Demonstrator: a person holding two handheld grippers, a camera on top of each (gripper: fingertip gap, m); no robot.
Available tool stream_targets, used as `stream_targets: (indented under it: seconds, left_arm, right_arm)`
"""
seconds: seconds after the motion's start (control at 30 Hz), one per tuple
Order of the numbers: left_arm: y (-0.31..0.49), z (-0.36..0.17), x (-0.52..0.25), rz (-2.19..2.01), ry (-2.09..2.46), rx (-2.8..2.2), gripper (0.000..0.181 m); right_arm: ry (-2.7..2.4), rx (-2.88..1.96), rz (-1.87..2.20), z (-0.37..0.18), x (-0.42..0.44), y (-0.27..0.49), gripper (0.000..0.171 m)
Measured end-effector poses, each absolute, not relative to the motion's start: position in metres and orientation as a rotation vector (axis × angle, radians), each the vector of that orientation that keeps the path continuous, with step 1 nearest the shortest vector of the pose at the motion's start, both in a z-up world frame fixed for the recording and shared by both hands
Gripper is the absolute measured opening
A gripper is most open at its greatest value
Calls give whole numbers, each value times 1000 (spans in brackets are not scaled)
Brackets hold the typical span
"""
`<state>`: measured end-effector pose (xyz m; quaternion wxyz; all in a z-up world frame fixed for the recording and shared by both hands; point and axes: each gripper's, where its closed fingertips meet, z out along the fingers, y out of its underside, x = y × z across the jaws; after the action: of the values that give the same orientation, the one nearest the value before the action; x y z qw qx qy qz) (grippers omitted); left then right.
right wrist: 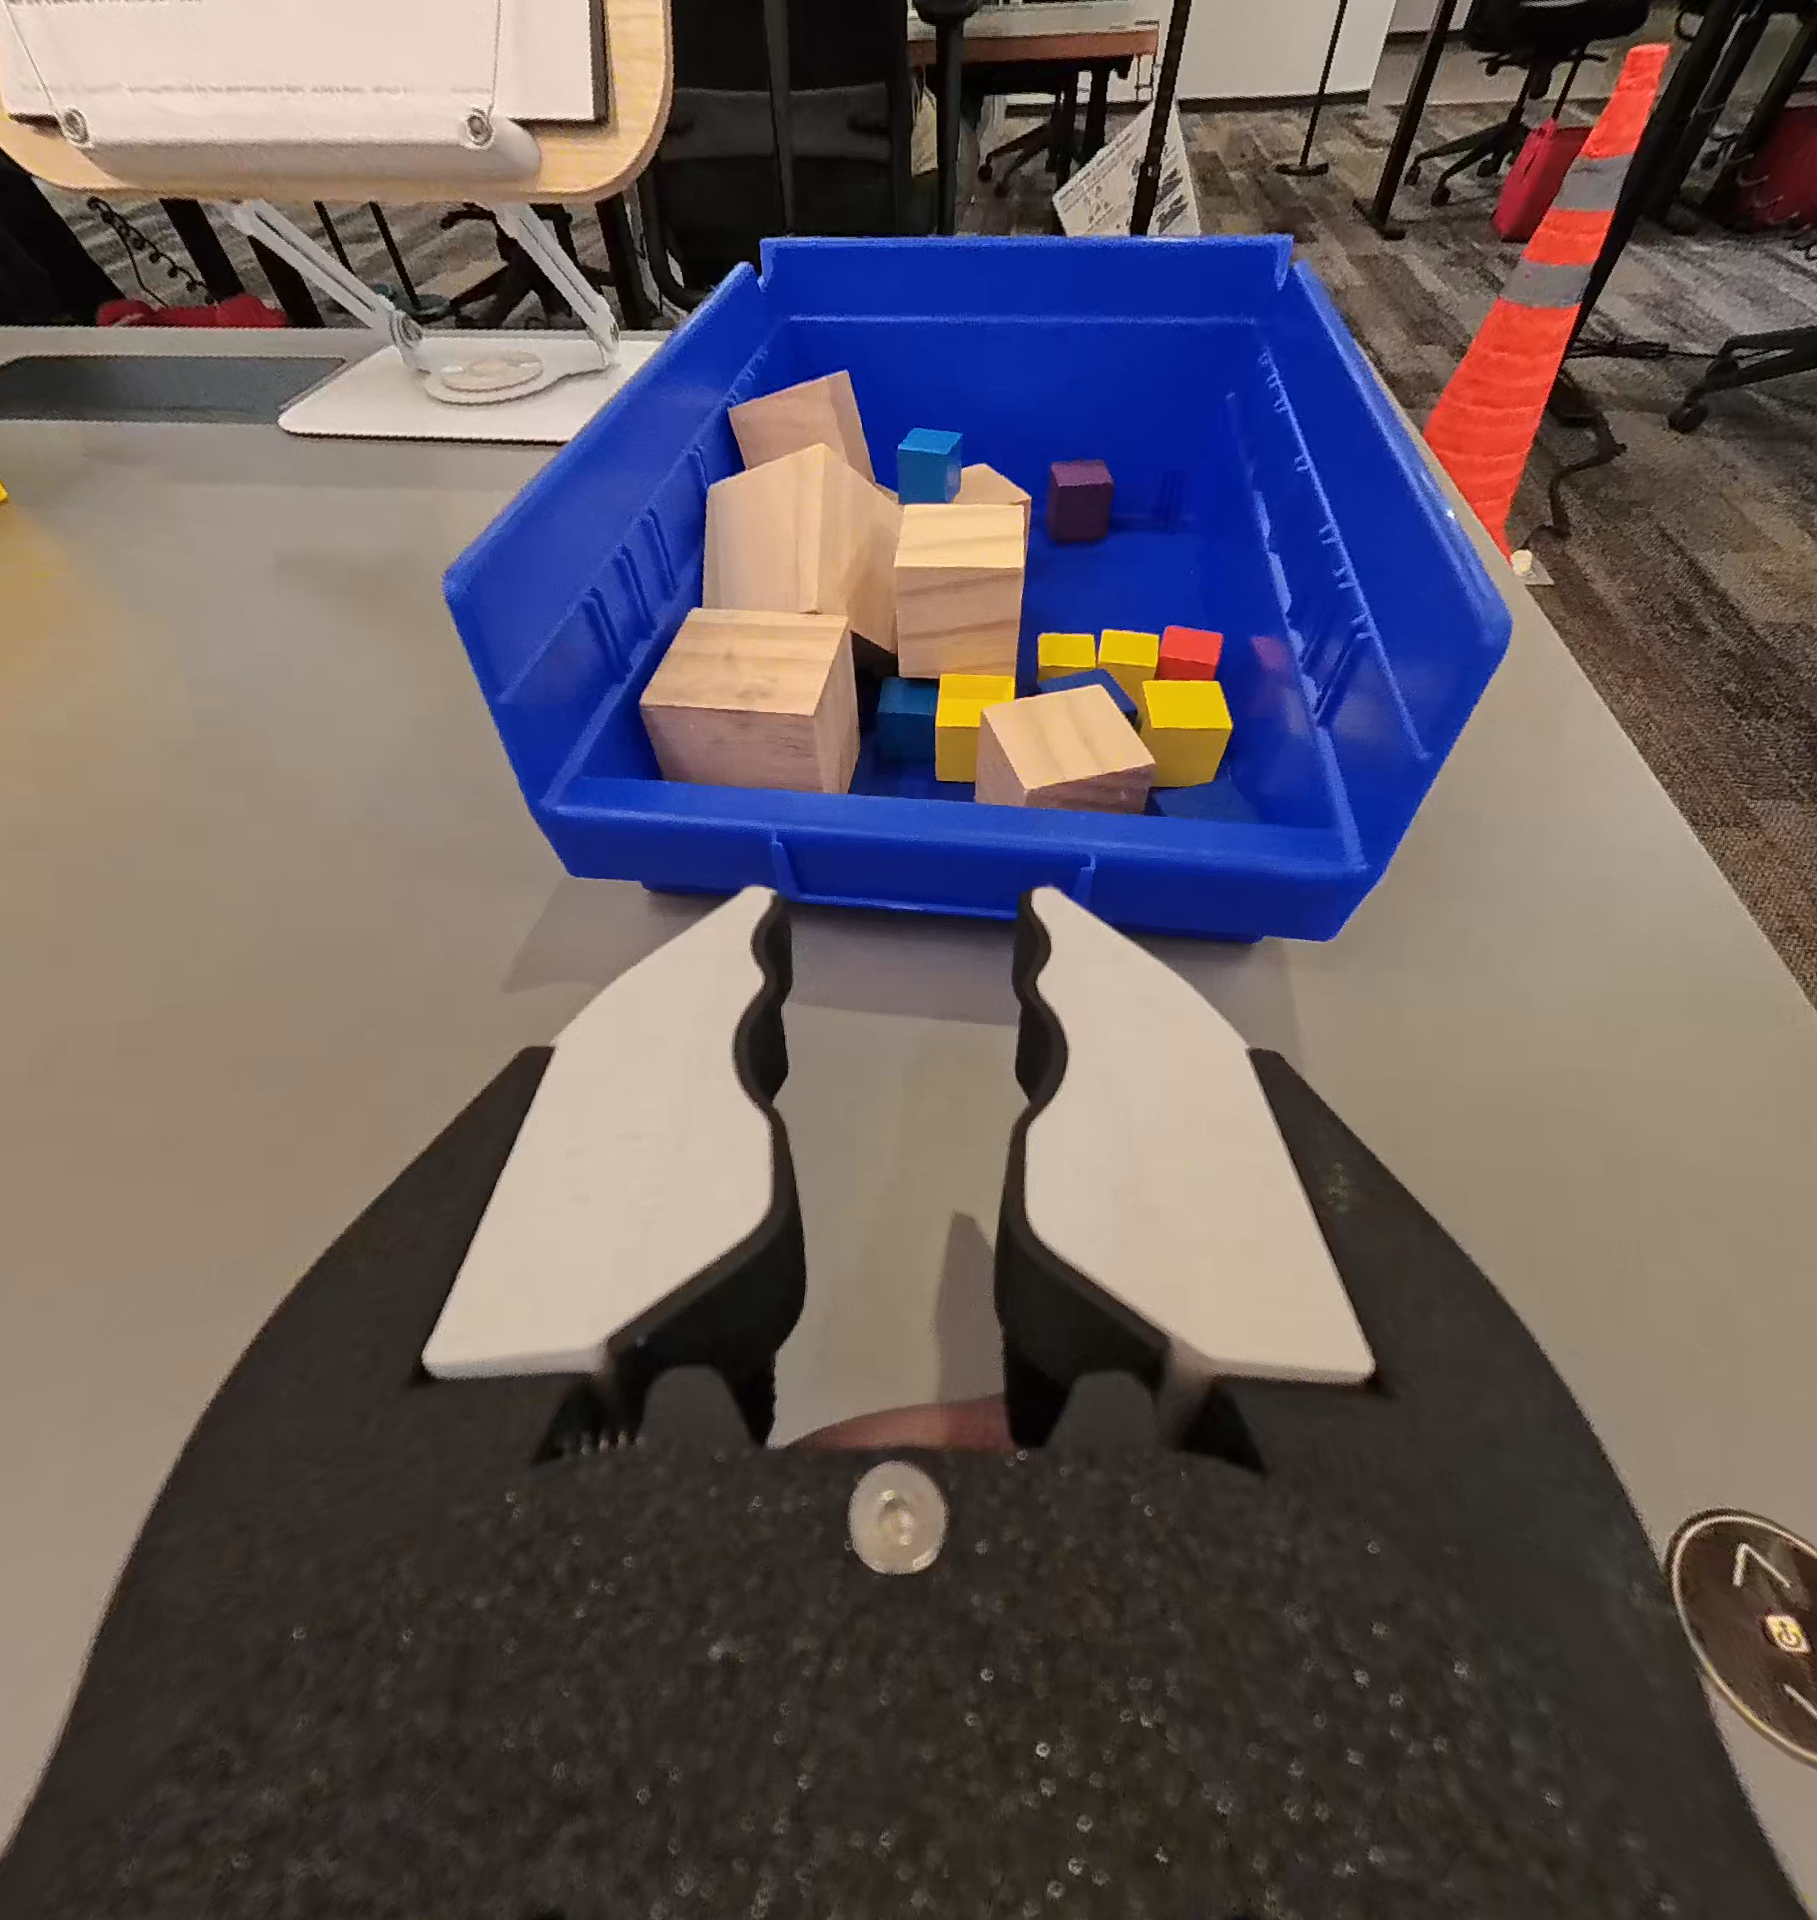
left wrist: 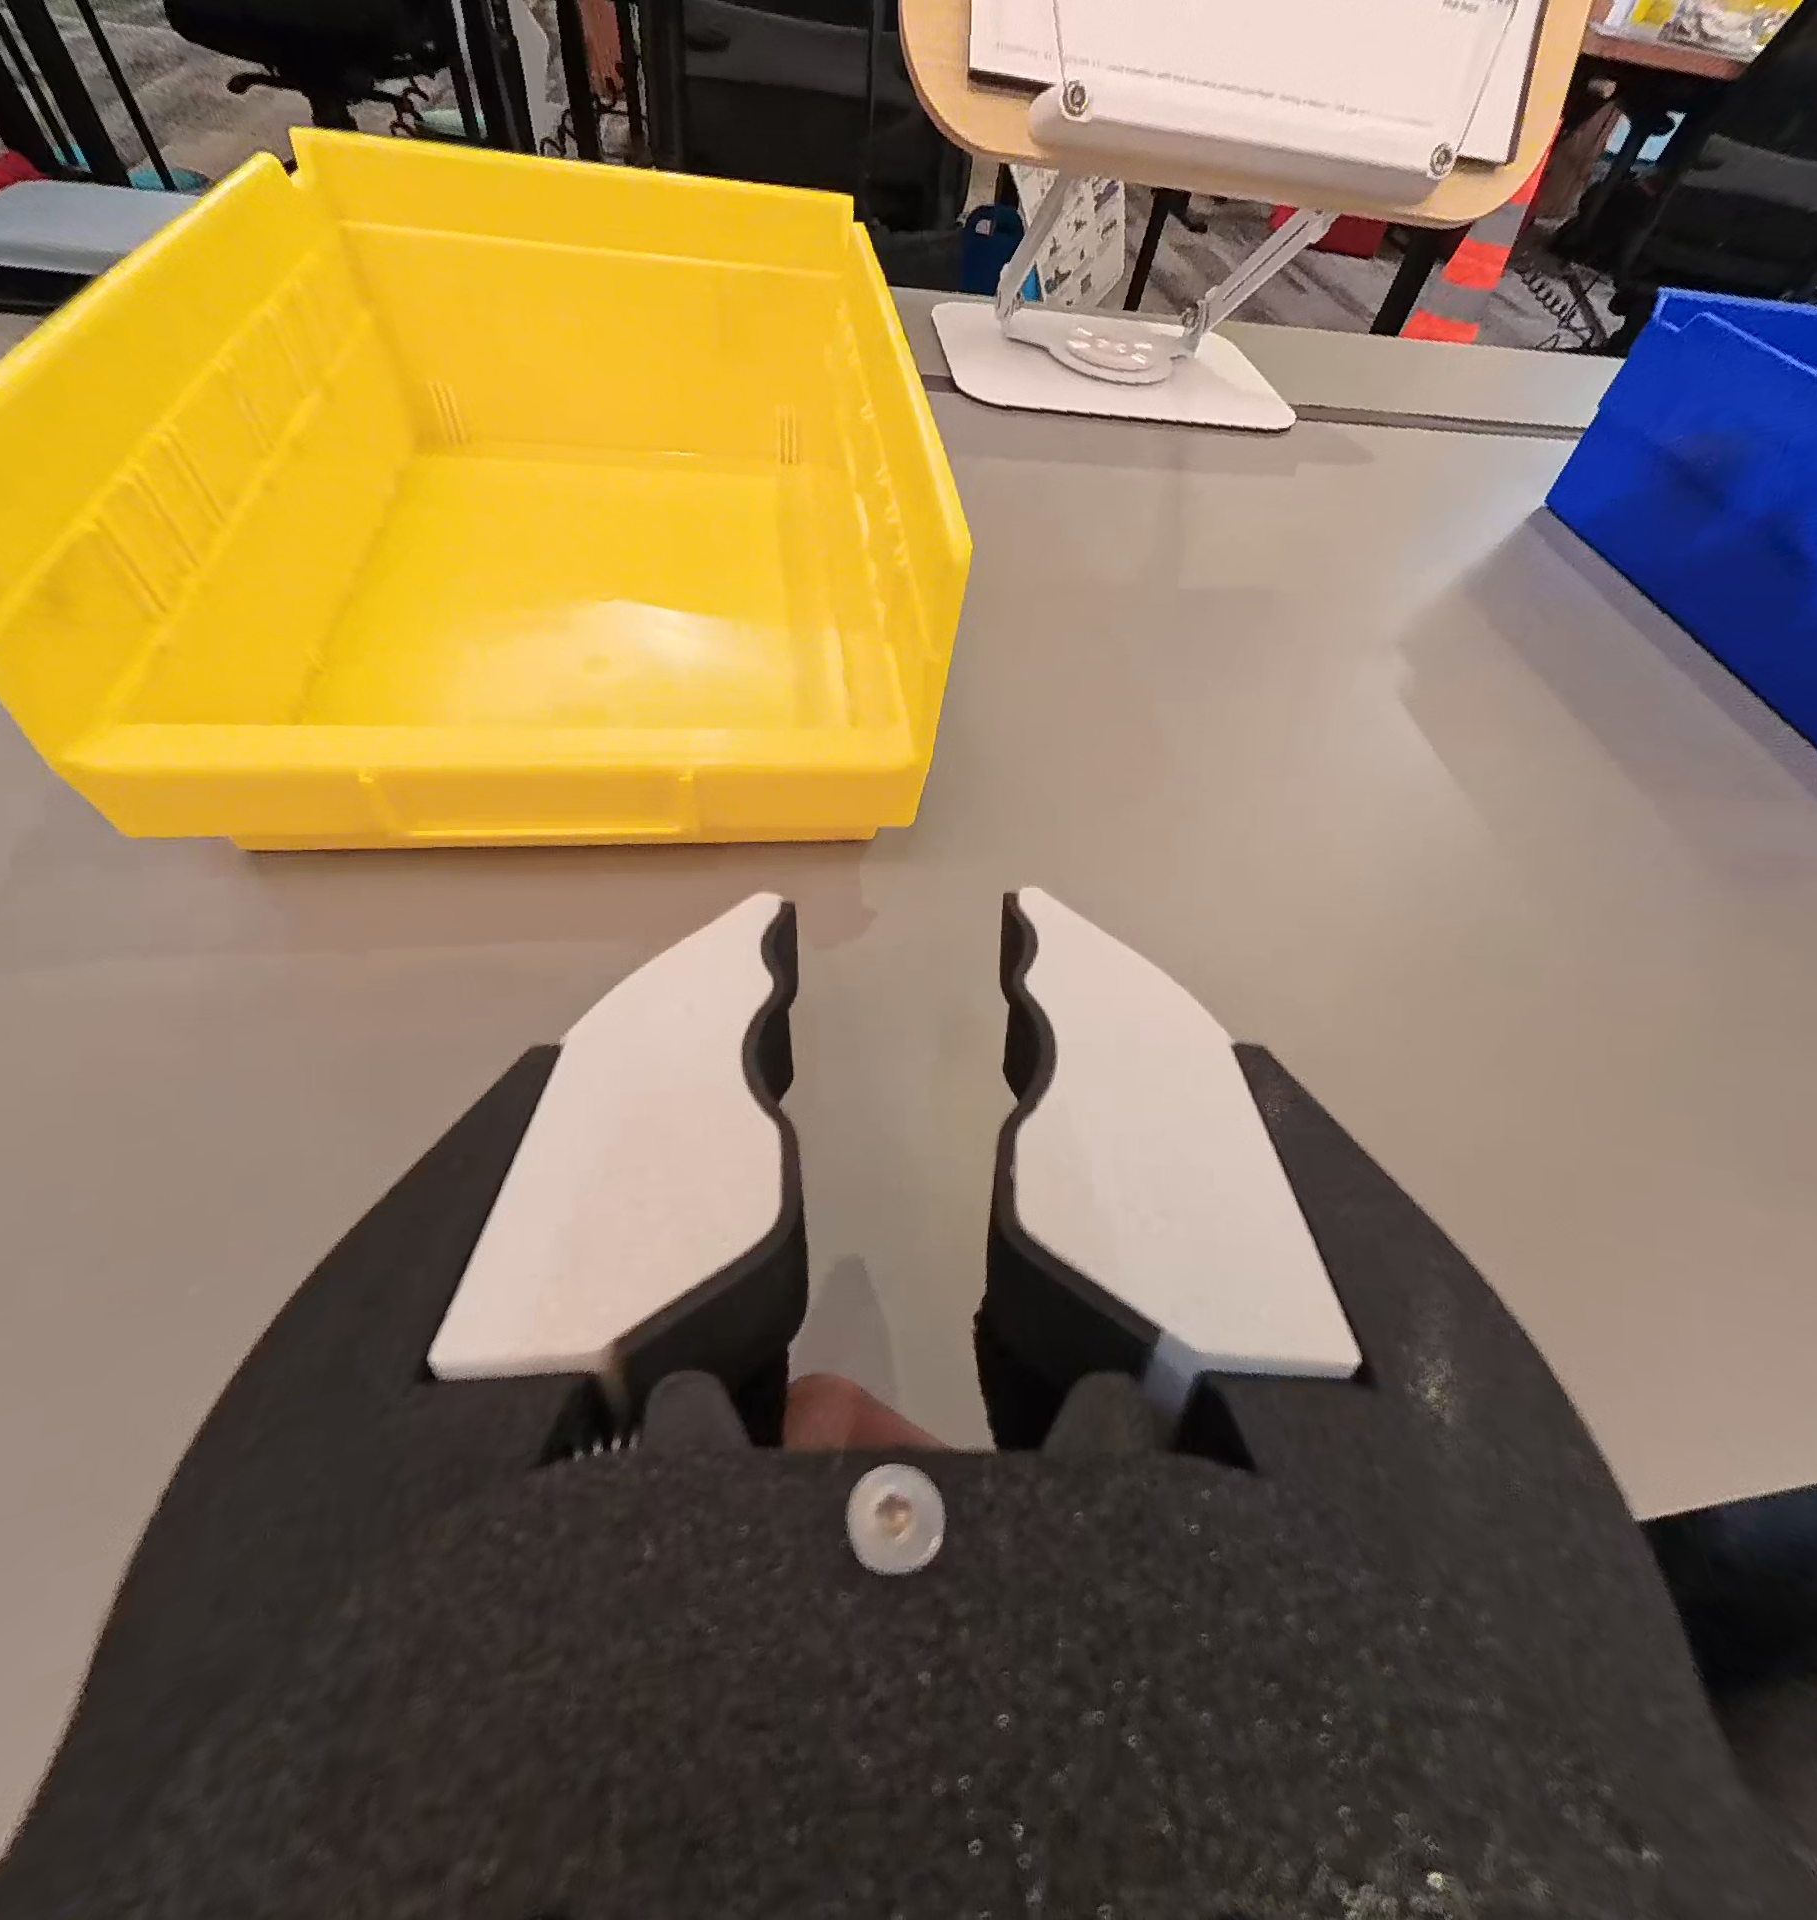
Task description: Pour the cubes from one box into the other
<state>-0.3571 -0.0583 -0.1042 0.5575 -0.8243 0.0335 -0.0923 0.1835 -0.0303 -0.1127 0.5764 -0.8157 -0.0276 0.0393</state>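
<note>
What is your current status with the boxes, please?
Left gripper and right gripper open, empty. Blue plastic box full of wooden and coloured cubes; yellow plastic box empty. Grey table between them clear.

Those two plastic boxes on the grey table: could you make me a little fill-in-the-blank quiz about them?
1. The yellow plastic box holds ____ cubes.
2. The wooden and coloured cubes lie in the ____ plastic box.
3. The left gripper and the right gripper are both ____ and hold nothing.

Missing words: no; blue; open
</note>
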Motion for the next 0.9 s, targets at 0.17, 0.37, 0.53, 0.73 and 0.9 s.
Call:
stream_targets:
  seconds: [0.17,0.37,0.53,0.73,0.9]
  left_arm:
    - [-60,-102,-360,-246,54,-1937,37]
    - [-58,-110,-363,-247,31,-1975,35]
    - [-60,-109,-364,-259,19,-1976,35]
    - [-57,-112,-361,-240,43,-1988,35]
    - [-44,-122,-285,-296,320,-2062,44]
  right_arm:
    - [-63,-1915,93,-114,184,-32,40]
    - [-65,-1930,104,-117,183,-31,39]
    - [-72,-1931,94,-117,184,-33,39]
    - [-73,-1935,103,-118,183,-30,38]
    - [-7,-1907,53,-109,199,-23,37]
